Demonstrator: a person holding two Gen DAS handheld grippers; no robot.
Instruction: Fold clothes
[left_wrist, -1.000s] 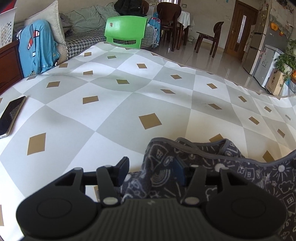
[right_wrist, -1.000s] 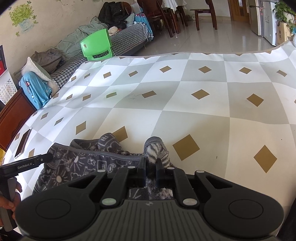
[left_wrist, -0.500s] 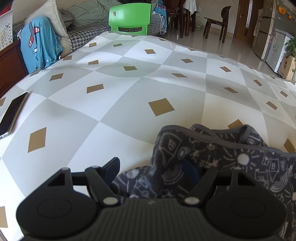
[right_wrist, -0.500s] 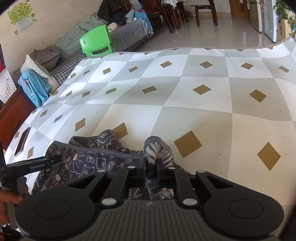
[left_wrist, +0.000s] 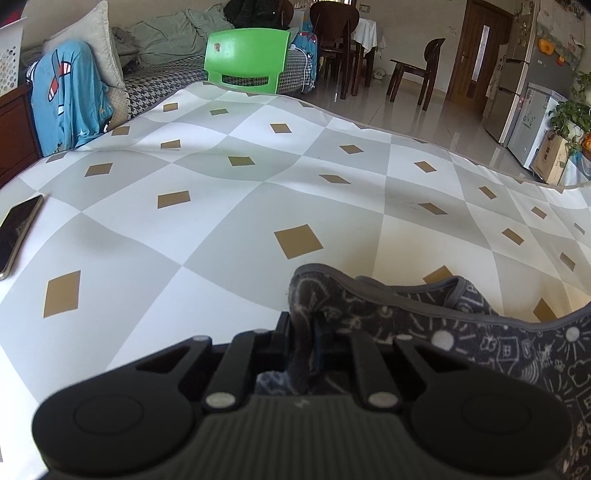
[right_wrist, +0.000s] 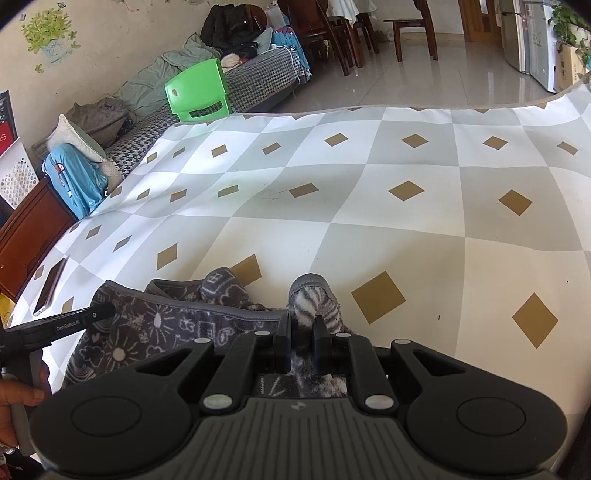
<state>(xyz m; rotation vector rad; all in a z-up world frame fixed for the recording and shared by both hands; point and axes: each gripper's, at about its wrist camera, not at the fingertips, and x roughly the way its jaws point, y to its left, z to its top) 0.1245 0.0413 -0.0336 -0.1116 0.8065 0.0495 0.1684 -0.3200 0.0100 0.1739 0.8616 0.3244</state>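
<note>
A dark grey fleece garment (left_wrist: 480, 332) with white doodle print and grey trim lies bunched at the near edge of the checked table cover (left_wrist: 258, 177). My left gripper (left_wrist: 301, 328) is shut on a raised fold at the garment's left end. In the right wrist view the same garment (right_wrist: 166, 317) spreads to the left, and my right gripper (right_wrist: 303, 332) is shut on its right end, where the pale striped inner side bulges above the pads. The left gripper (right_wrist: 99, 312) shows there as a black bar held by a hand (right_wrist: 18, 398).
A black phone (left_wrist: 16, 230) lies at the cover's left edge. Beyond the far edge stand a green plastic chair (left_wrist: 245, 59), a sofa piled with clothes and a blue garment (left_wrist: 64, 103), dark dining chairs (left_wrist: 413, 77) and a fridge (left_wrist: 532, 96).
My left gripper's jaws, wide apart around the garment's left end before, have shut on a fold of it. The right gripper has kept its grip and stayed in place.
</note>
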